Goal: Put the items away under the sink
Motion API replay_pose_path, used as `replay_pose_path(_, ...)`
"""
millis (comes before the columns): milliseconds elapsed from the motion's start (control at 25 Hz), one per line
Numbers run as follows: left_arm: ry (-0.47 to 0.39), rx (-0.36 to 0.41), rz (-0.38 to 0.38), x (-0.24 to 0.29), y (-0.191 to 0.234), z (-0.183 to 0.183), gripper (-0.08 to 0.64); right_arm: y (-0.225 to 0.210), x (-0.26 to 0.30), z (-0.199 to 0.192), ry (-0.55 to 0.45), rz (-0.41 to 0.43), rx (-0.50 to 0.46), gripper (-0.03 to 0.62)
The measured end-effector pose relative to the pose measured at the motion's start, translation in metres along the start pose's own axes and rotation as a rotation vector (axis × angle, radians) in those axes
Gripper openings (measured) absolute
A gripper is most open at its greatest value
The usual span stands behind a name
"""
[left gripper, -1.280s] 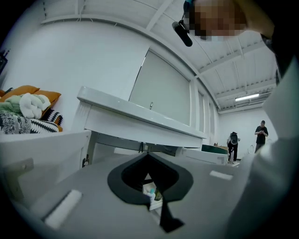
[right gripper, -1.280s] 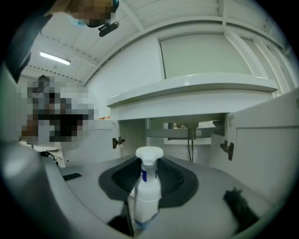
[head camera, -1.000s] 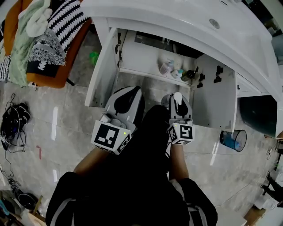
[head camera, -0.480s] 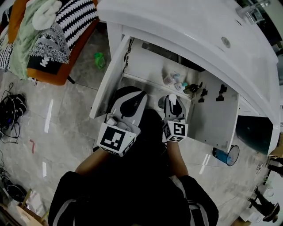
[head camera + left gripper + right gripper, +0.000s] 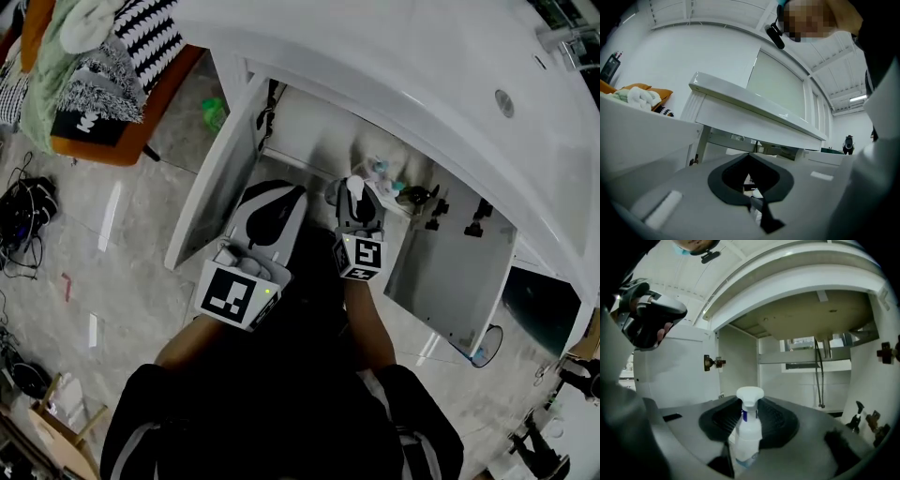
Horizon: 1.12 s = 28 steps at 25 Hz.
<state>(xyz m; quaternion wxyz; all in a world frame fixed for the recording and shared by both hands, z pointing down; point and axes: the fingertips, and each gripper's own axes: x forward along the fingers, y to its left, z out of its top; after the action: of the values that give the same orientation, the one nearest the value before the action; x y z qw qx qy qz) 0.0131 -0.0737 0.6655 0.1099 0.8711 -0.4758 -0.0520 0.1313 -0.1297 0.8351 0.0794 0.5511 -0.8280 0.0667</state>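
White plastic spray bottle (image 5: 749, 427) stands upright, gripped between the jaws of my right gripper (image 5: 354, 202). It is held just in front of the open cabinet (image 5: 797, 385) under the sink (image 5: 422, 75), not yet inside. Both cabinet doors, the left door (image 5: 211, 202) and the right door (image 5: 455, 277), are swung wide. A few small bottles (image 5: 380, 171) sit on the cabinet floor, far right. My left gripper (image 5: 265, 214) is just left of the right one, jaws closed on nothing. Far left, a pile of clothes (image 5: 94, 66) lies near the tiled floor (image 5: 122, 272).
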Motion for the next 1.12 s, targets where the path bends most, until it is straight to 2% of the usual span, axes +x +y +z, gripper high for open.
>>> replay_pose_path(280,0.019,-0.016,0.027,0.004,0.007,-0.011,0.006,-0.009,0.038,-0.021,0.011,-0.023,0.007,0.118)
replay_pose_path(440,0.034,-0.023,0.014,0.007,0.005,-0.016,0.006,-0.015,0.054,-0.030,0.016,-0.034,0.000,0.118)
replay_pose_path(600,0.097,-0.060,0.020,0.009,0.005,-0.025,0.006,-0.019,0.067,-0.035,0.017,-0.043,-0.001,0.118)
replay_pose_path(800,0.105,-0.033,0.025,0.014,0.006,-0.027,0.006,-0.024,0.082,-0.040,0.014,-0.047,-0.006,0.118)
replay_pose_path(1120,0.116,-0.043,0.045,0.016,0.013,-0.026,0.006,-0.028,0.101,-0.049,0.017,-0.061,0.001,0.118)
